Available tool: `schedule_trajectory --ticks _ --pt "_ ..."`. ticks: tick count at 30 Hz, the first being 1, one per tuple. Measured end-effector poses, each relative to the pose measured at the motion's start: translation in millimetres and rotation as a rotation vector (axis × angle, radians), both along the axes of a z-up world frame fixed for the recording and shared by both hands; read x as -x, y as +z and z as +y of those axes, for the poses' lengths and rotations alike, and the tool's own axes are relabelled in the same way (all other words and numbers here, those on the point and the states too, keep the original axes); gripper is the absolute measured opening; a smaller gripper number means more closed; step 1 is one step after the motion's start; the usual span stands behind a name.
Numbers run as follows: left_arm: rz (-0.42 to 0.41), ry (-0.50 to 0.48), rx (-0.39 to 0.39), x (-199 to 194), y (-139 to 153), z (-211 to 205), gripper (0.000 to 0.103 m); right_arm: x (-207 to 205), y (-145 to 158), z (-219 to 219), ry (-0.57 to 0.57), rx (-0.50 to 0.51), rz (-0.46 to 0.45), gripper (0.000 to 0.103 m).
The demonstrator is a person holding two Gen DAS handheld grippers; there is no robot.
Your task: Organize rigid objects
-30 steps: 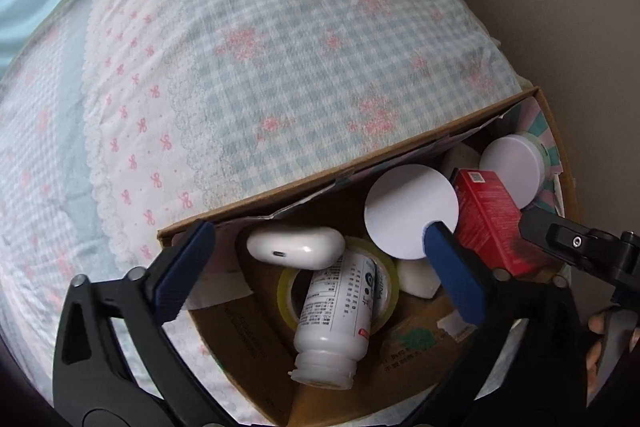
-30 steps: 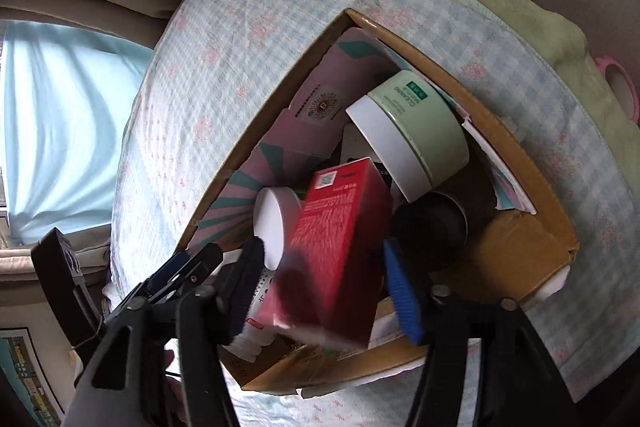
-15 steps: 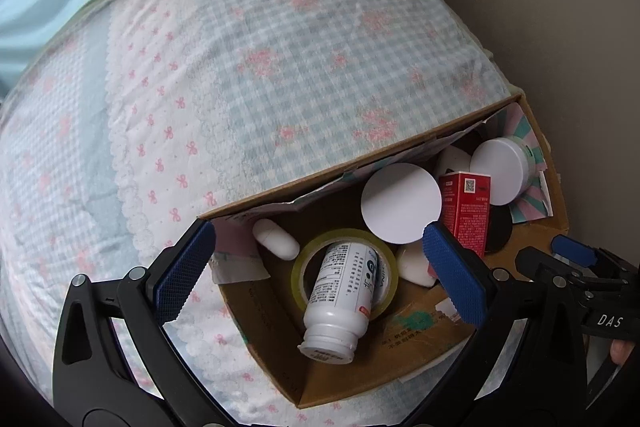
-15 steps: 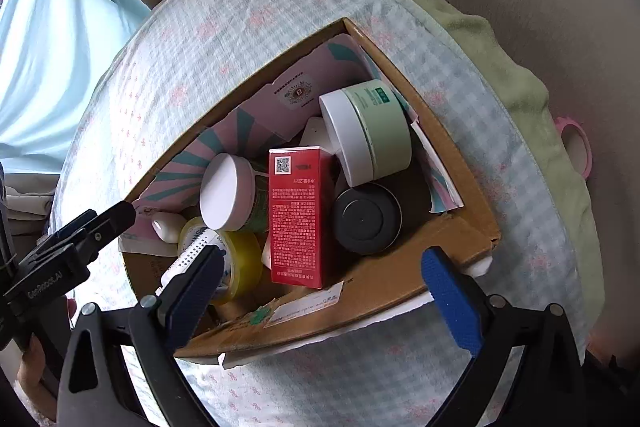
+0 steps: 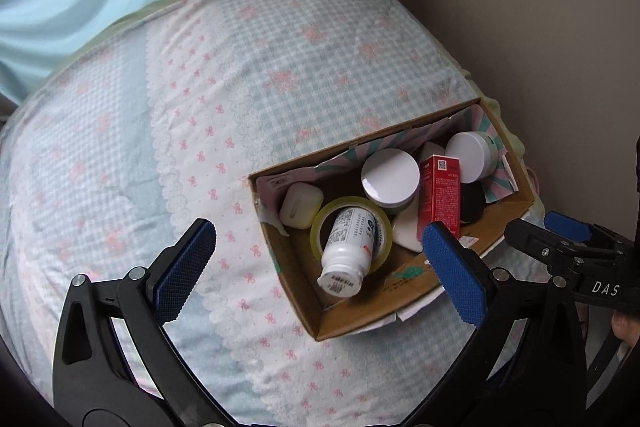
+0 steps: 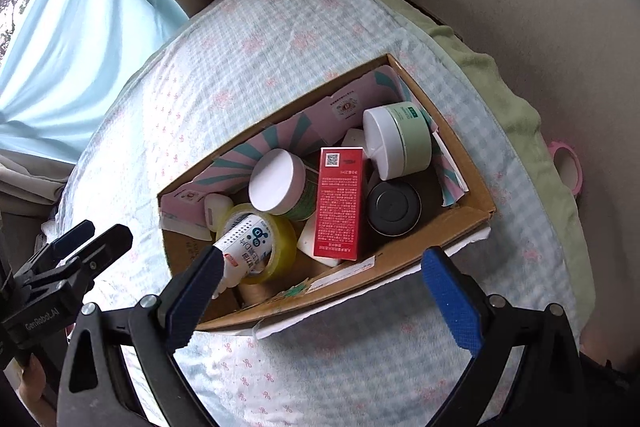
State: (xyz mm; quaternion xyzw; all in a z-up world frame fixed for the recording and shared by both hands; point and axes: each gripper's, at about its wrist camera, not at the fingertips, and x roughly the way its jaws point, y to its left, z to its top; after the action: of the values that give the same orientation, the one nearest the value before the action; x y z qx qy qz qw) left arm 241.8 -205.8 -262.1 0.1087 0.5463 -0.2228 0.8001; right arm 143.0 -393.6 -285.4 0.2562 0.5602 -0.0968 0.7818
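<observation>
In the cardboard box (image 6: 440,239) at the bed's (image 5: 200,107) wall-side edge, red carton (image 6: 339,203) stands upright below right gripper (image 6: 320,287); both jaws open, empty; left gripper (image 5: 320,267) farther.

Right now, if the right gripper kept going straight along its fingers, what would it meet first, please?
Probably the near wall of the cardboard box, or the red carton just behind it; the right gripper is open, and depth is uncertain.

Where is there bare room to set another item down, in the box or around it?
Free: the cardboard box corner right of the black lid, and the bedspread left of the box. Crowded: around the tape roll, bottle and red carton.
</observation>
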Motion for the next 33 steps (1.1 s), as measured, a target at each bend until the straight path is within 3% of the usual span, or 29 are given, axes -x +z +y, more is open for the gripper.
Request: schedule_trajectory --ticks 6,12,18,21,26,33 --pt "-0.066 0.038 0.036 35 60 50 0.103 20 53 38 0.067 0.054 -0.057 0.098" --pt "-0.138 0.119 0.098 78 138 106 0.103 35 123 93 0.189 0.107 -0.162 0.098" --pt "-0.304 0.232 0.127 128 223 161 0.103 54 218 155 0.293 0.264 -0.35 0.098" --pt "-0.438 0.288 0.131 157 258 188 0.103 69 258 175 0.307 0.331 -0.459 0.098" --pt "-0.62 0.333 0.112 192 287 217 0.103 90 288 194 0.31 0.408 -0.566 0.098" --pt "-0.704 0.367 0.129 216 295 231 0.103 98 291 206 0.321 0.44 -0.621 0.098"
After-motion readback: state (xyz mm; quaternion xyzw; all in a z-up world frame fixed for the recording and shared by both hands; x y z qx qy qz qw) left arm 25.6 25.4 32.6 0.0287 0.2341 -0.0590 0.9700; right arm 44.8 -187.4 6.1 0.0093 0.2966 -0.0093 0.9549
